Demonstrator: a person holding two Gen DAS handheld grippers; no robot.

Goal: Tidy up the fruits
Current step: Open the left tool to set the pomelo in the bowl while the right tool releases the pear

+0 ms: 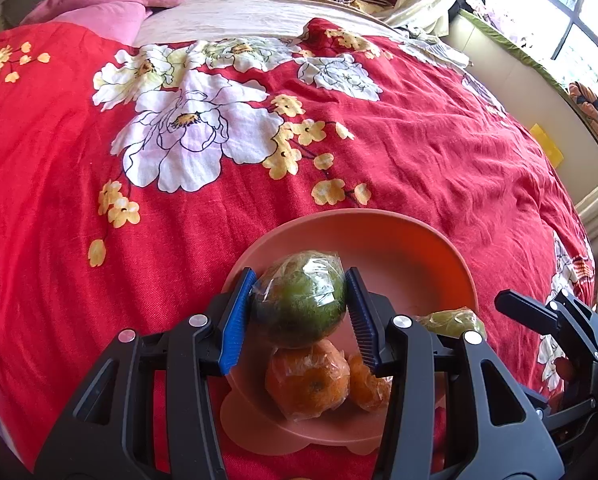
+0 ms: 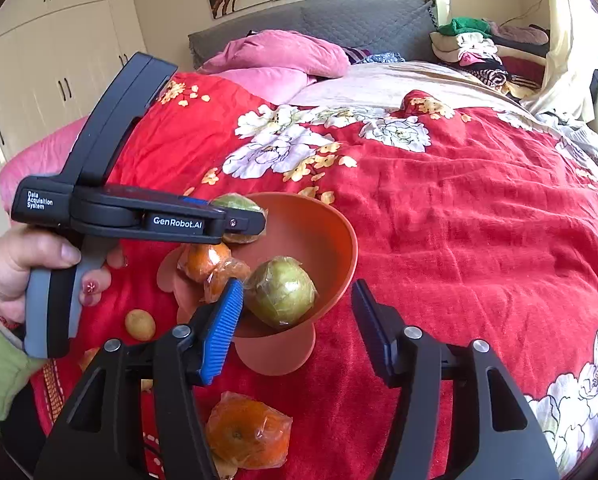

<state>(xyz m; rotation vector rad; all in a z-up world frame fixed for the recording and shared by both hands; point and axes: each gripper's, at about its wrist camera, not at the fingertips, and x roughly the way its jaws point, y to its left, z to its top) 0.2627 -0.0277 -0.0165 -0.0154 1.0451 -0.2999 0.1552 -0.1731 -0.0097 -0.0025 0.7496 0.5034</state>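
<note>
A: BEDROOM — We hold the left tongs [image 1: 299,308] over the bowl [image 1: 431,248], their blue pads clamped on a wrapped green fruit [image 1: 299,300]. It hangs between the jaws, just above two wrapped oranges [image 1: 307,384] that lie in the bowl below the tips.

B: And our right tongs [image 2: 299,320]?

A: They stand apart, gripping nothing. A second green fruit [image 2: 279,292] sits in the bowl [image 2: 331,232] just ahead of their left pad [image 2: 223,328], free of both pads. In the left view that fruit [image 1: 451,320] peeks out to the right of the left tongs, partly hidden by an arm of the tool.

B: What do we see outside the bowl?

A: One wrapped orange [image 2: 247,432] lies on the red quilt [image 2: 459,220] beneath the right tongs, between their arms and close to the camera. A small yellow fruit [image 2: 139,324] rests on the quilt to their left, near our left hand [image 2: 15,264], which grips the grey handle of the left tongs.

B: Where does the bowl stand?

A: On the quilt, tilted, with its pink base [image 2: 275,352] showing just ahead of the right tongs. Pink pillows [image 2: 279,56] lie well beyond both tongs, at the head of the bed
</note>
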